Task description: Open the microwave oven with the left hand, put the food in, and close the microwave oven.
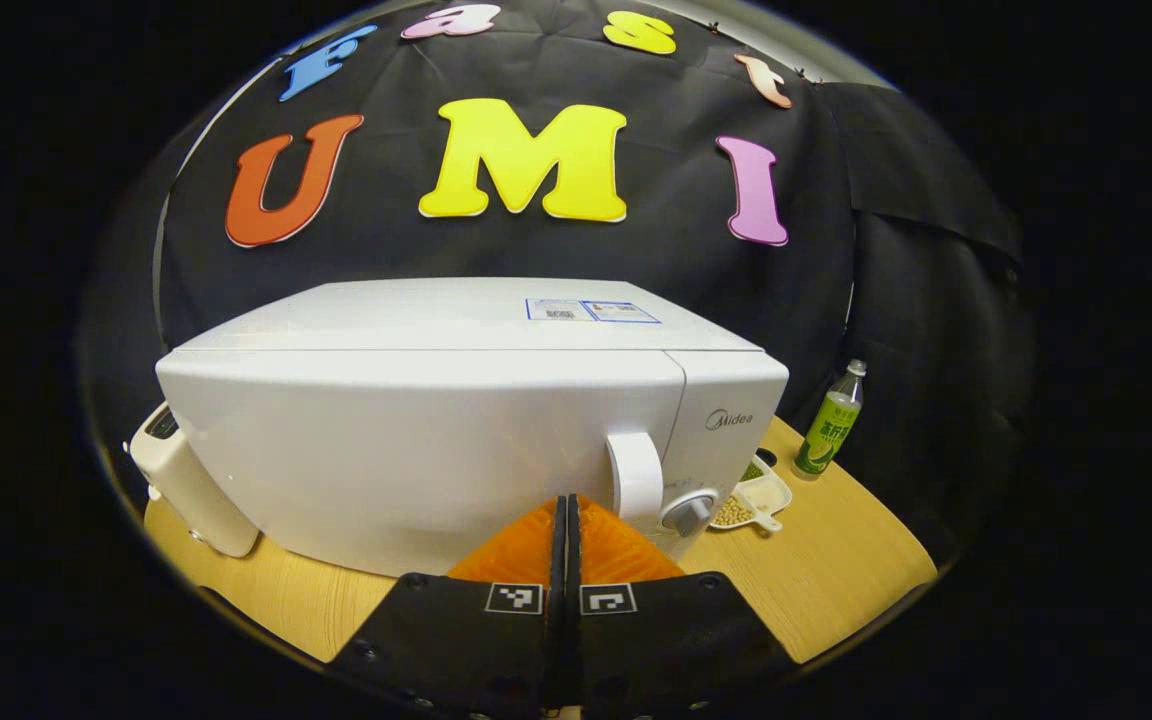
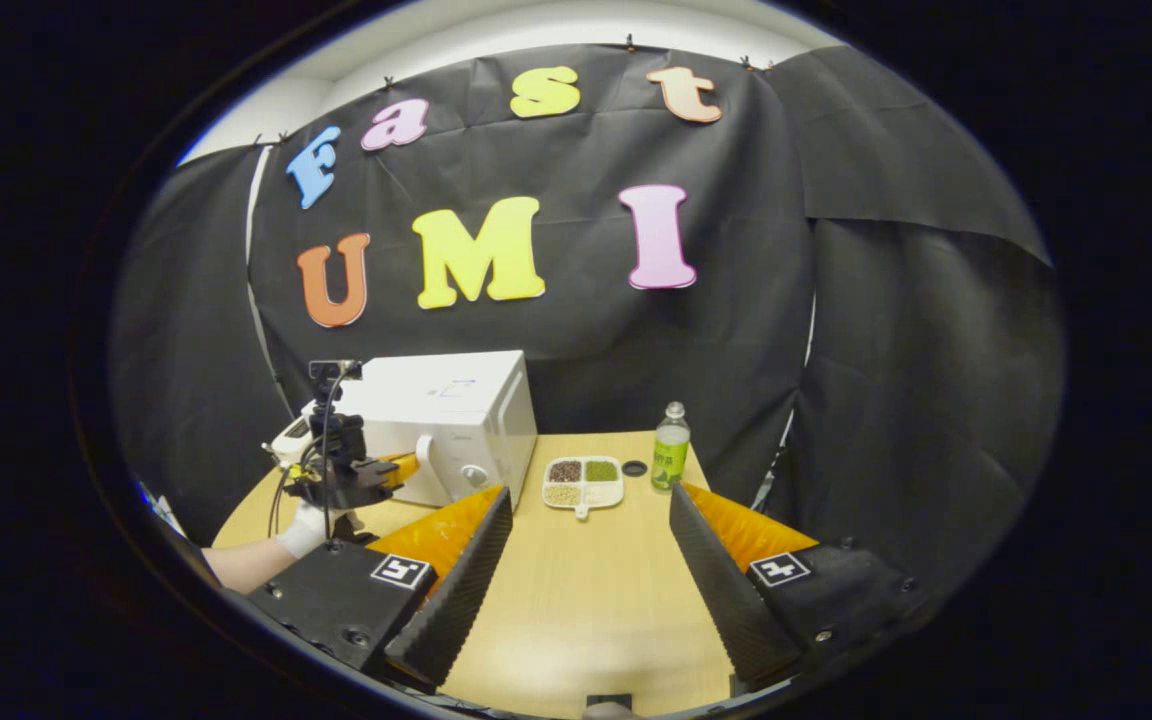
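The white microwave stands on the wooden table with its door closed. Its vertical handle sits beside a round knob. My left gripper is shut with nothing in it, its tips close to the door just left of the handle. The food is a white divided tray of beans and grains, lying right of the microwave. My right gripper hangs open above the table, short of the tray. A gloved hand holds the left gripper at the microwave's front.
A green-labelled bottle stands right of the tray, with a black cap lying between them. A white appliance leans by the microwave's left side. The wooden table ends near the black cloth wall behind.
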